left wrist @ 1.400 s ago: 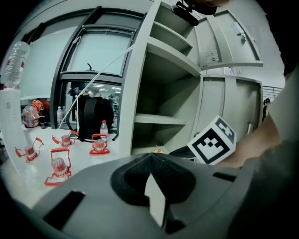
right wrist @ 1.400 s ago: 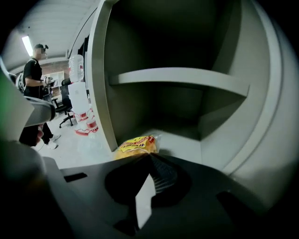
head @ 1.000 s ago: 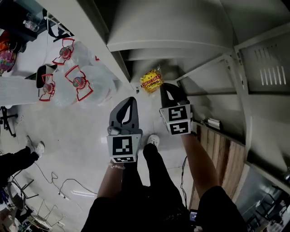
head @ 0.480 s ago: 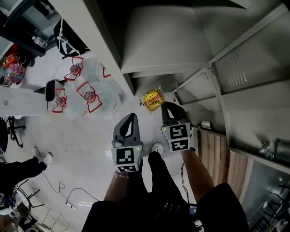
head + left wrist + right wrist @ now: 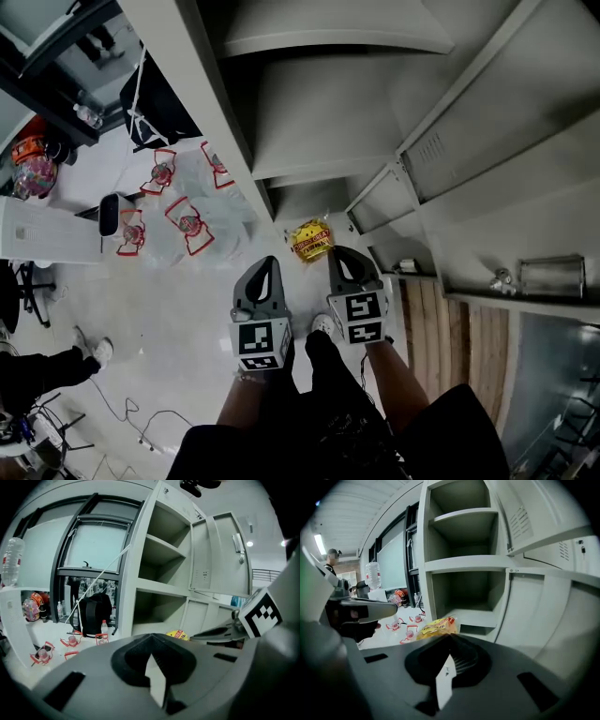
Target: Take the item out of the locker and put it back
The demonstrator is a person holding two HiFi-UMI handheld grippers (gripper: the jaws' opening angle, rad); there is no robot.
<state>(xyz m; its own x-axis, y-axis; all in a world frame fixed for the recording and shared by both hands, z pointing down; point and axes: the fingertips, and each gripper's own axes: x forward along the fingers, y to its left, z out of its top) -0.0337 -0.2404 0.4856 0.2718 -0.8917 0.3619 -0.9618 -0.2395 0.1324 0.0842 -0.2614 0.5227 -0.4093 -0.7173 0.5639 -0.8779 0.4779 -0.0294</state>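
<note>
A yellow snack bag [image 5: 311, 239] hangs at the tip of my right gripper [image 5: 338, 253], which is shut on its edge. In the right gripper view the bag [image 5: 436, 626] shows just beyond the jaws, in front of the open grey locker [image 5: 464, 564]. My left gripper [image 5: 268, 266] is held beside it to the left, shut, with nothing between its jaws. The left gripper view shows the bag [image 5: 178, 634] and the right gripper [image 5: 220, 631] ahead of the locker's lower compartments [image 5: 157, 613]. Both grippers are outside the locker, in front of its open door [image 5: 384, 197].
Several large water bottles with red handles [image 5: 178, 220] stand on the floor left of the locker, with a black backpack [image 5: 155, 103] behind them. Wooden boards [image 5: 459, 328] lean at the right. Cables [image 5: 141, 417] and another person's shoe [image 5: 98, 349] lie at the lower left.
Both grippers have risen in front of the locker, and the yellow bag has come up with the right one. The head view now takes in higher shelves.
</note>
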